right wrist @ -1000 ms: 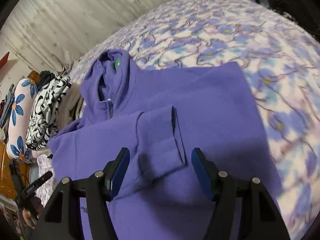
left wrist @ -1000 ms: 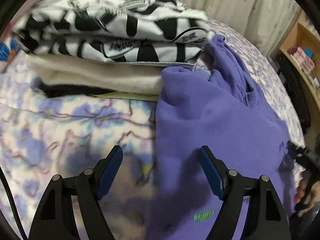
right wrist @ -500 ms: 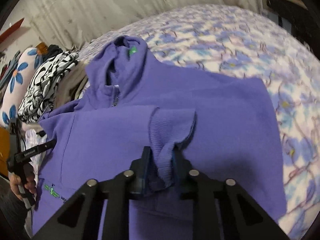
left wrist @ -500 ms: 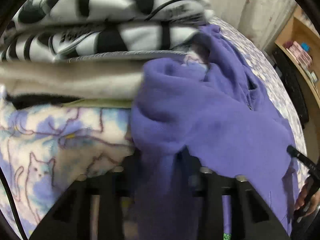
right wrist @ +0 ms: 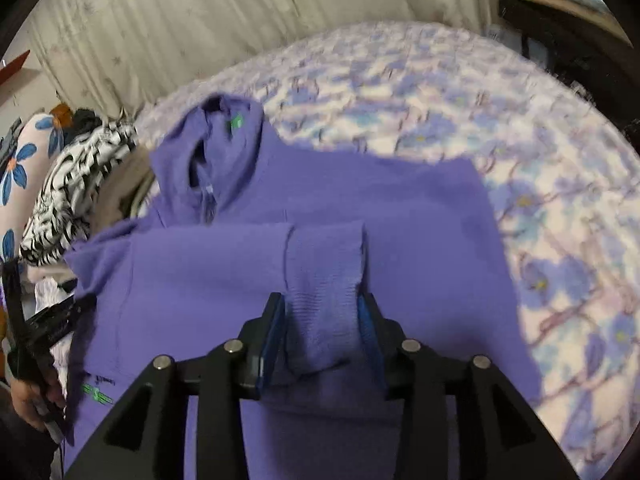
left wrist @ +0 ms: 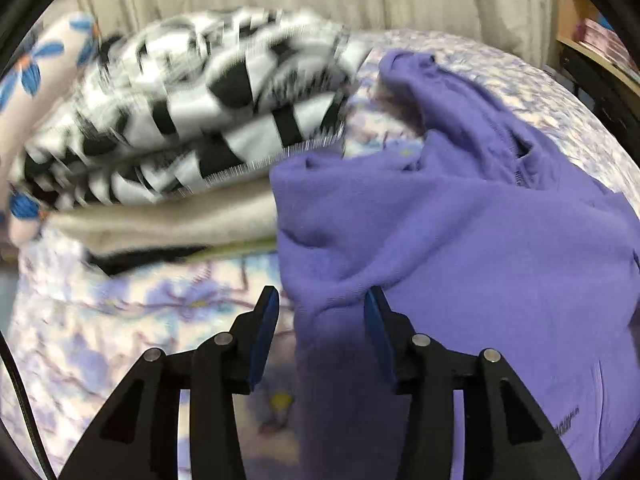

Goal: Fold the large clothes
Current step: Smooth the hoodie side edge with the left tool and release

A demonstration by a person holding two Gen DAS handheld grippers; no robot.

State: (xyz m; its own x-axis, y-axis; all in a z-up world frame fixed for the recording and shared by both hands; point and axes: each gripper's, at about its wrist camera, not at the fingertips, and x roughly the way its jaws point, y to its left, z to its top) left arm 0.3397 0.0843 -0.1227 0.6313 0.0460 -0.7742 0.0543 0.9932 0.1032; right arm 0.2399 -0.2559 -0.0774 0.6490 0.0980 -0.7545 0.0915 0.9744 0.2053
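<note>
**Both grippers loosening on the purple hoodie**

The purple hoodie [right wrist: 400, 216] lies spread across the flowered bedspread [right wrist: 560, 184], filling the middle and lower left of the right wrist view, its hood [right wrist: 224, 140] at upper left.

At the bottom centre of that view, the right gripper [right wrist: 320, 320] has the ribbed sleeve cuff [right wrist: 324, 276] between its blue pads. Its jaws have just been opening; the cuff fills the gap and touches both pads, so whether they grip it I cannot tell.

In the left wrist view, the left gripper [left wrist: 320, 312] sits at bottom centre with a bunched fold of the hoodie [left wrist: 460, 240] between its jaws. These have just been opening too: the left pad stands clear of the cloth, the right pad touches it, so the grip is released.

A stack of folded clothes [left wrist: 192, 128], black-and-white on top, fills the upper left, touching the hoodie's edge.
</note>
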